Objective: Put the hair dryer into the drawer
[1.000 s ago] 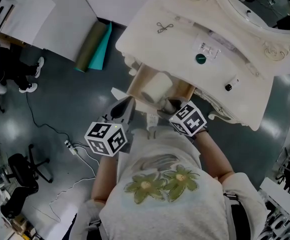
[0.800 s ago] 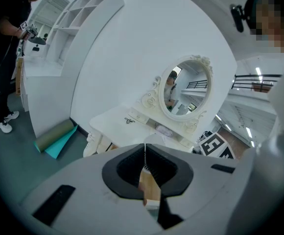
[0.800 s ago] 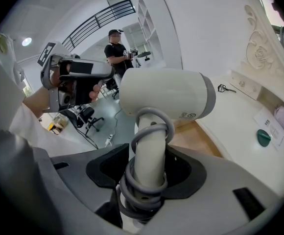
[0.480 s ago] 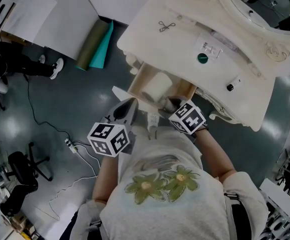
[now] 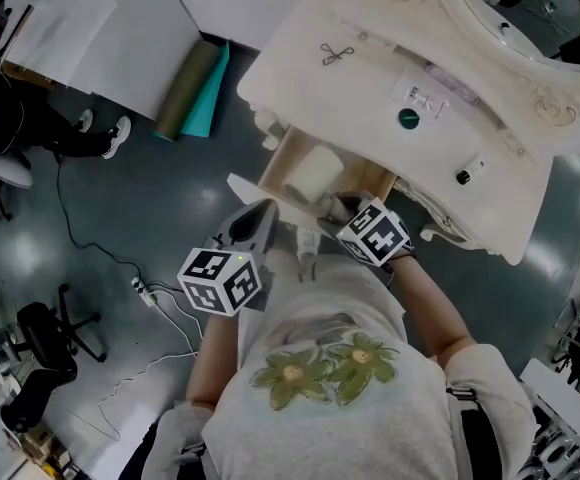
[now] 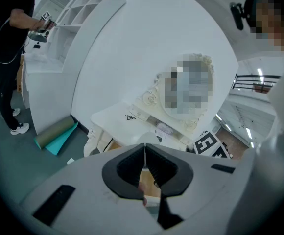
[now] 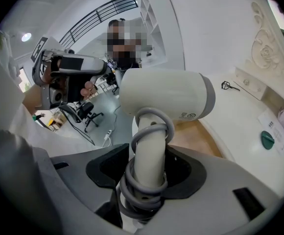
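Hair dryer pinched by cord-wrapped handle in right hand-held gripper, held above open drawer of bench, not yet inside; left hand-held gripper pressed together, empty; lowering and release judged outstanding.

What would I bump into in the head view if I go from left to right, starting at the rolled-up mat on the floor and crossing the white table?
rolled-up mat → scissors → green round disc → small black-topped item
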{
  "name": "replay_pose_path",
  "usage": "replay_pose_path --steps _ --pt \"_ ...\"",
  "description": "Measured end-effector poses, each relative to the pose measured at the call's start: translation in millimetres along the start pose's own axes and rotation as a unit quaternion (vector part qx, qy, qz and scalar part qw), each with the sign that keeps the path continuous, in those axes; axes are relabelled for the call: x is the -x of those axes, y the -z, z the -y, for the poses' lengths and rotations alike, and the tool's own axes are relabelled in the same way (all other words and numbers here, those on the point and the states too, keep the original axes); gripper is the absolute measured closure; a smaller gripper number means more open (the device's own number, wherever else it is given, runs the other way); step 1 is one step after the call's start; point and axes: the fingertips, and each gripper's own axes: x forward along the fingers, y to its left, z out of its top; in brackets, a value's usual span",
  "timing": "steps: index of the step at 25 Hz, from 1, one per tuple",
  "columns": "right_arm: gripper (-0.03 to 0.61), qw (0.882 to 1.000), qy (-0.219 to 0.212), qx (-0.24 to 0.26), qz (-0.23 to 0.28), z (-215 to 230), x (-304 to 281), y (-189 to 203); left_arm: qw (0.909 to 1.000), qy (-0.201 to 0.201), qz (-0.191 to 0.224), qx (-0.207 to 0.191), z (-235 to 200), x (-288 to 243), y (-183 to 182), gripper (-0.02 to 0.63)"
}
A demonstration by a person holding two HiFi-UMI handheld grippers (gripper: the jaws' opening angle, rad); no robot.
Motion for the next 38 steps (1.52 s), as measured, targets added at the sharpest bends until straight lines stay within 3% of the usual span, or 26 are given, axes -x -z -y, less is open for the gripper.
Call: replay_pose_path --steps 38 --pt "0.356 0.999 0.003 -0.011 -0.037 28.3 -44.4 20.5 0.9996 -0.013 -0.016 0.018 -11.0 -9.1 4.9 0.597"
